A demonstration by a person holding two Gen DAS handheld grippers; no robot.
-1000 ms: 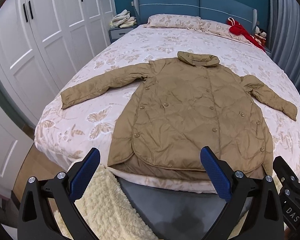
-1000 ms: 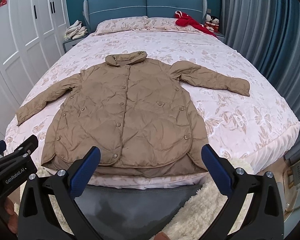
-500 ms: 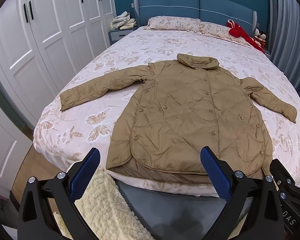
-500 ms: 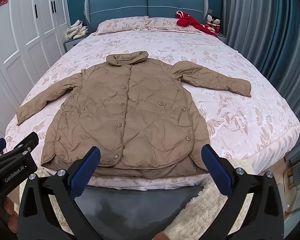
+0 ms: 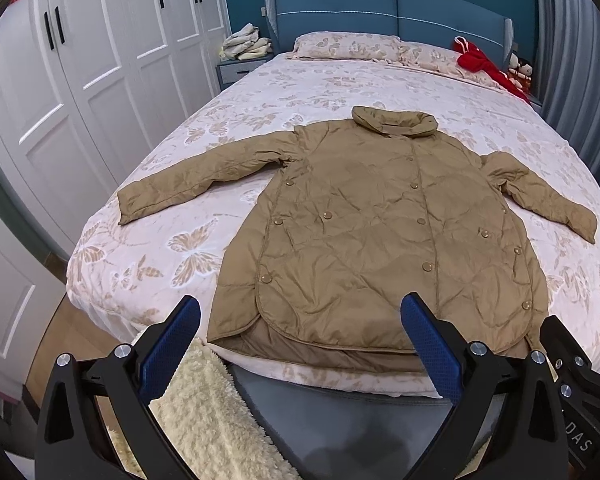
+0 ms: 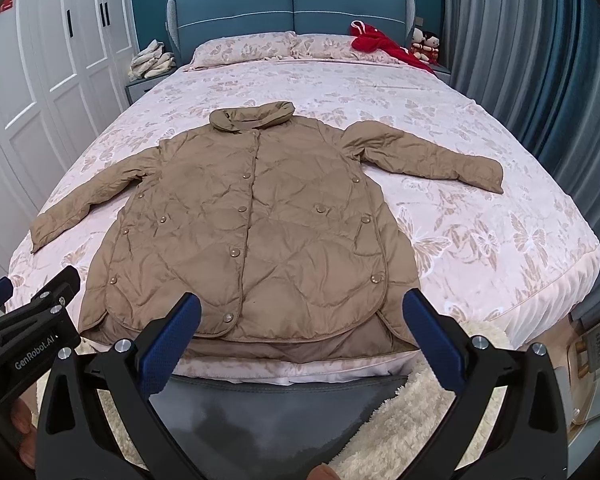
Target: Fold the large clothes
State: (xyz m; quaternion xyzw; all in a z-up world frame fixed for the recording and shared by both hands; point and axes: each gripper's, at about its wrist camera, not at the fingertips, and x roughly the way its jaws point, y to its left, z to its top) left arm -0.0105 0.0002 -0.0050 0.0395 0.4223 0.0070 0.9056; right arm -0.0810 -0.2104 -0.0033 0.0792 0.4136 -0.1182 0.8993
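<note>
A tan quilted coat [image 5: 380, 236] lies flat and buttoned on the bed, collar toward the headboard, both sleeves spread out to the sides; it also shows in the right wrist view [image 6: 256, 232]. Its hem hangs at the foot edge of the bed. My left gripper [image 5: 300, 320] is open and empty, held just short of the hem's left part. My right gripper [image 6: 302, 320] is open and empty, held just short of the hem's middle. The left gripper's body shows in the right wrist view [image 6: 28, 328] at the lower left.
The bed has a pink butterfly-print cover [image 5: 160, 240] and a blue headboard [image 6: 292, 4]. A red garment [image 6: 384, 46] lies by the pillows. White wardrobes [image 5: 60, 100] stand on the left, blue curtains [image 6: 540, 60] on the right. A cream fluffy rug [image 5: 212, 420] lies at the bed's foot.
Both grippers have risen slightly and edged toward the bed, so the coat's hem sits lower in both views. Both stay open. The coat has not moved.
</note>
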